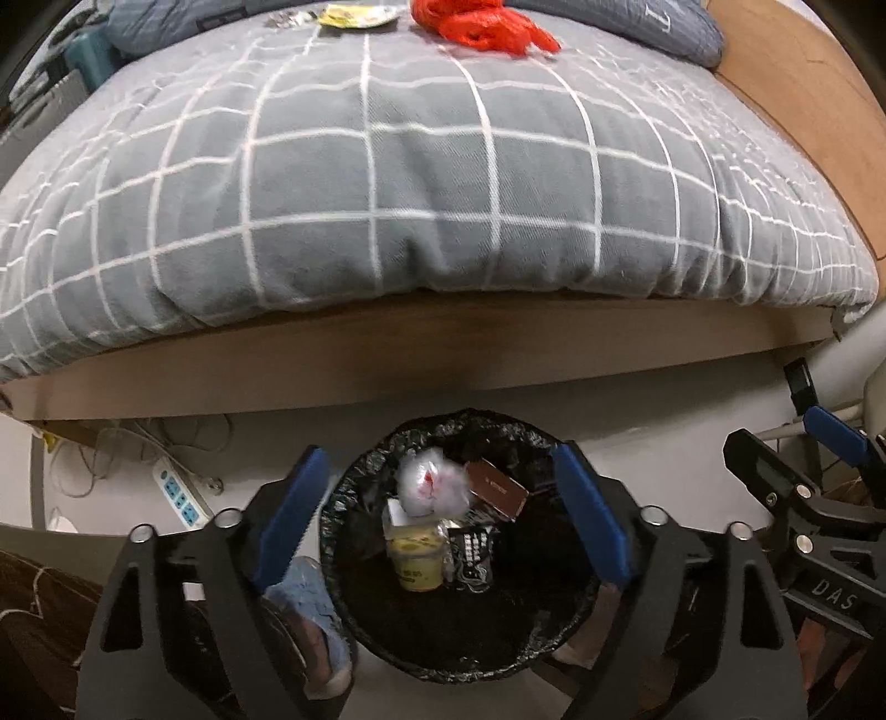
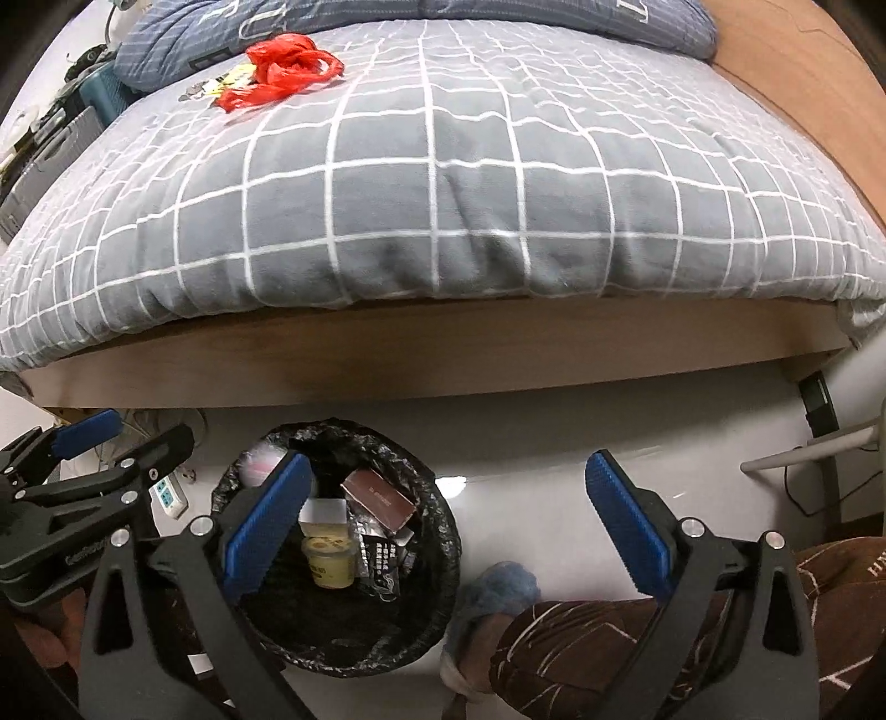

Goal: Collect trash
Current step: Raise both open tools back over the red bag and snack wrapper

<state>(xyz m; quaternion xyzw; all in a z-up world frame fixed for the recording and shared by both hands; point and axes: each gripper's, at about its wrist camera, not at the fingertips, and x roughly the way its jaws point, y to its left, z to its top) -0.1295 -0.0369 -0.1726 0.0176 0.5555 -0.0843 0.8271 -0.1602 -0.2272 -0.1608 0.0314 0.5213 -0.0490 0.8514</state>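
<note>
Left gripper (image 1: 440, 512): jaws spread wide above the black-lined trash bin (image 1: 354, 615), crumpled white wad (image 1: 432, 487) loose between them.
Right gripper (image 2: 448, 531): jaws released, empty.
Bed (image 2: 443, 166): red plastic bag (image 2: 282, 69) at far left.

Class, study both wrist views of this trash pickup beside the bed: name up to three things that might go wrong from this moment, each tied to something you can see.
1. The crumpled white wrapper sits high on the pile in the bin; it may roll out.
2. The red plastic bag and yellow wrapper lie far back on the bed, so reaching risks dragging the quilt.
3. The left gripper and right gripper, both open, hang close together and might collide.
</note>
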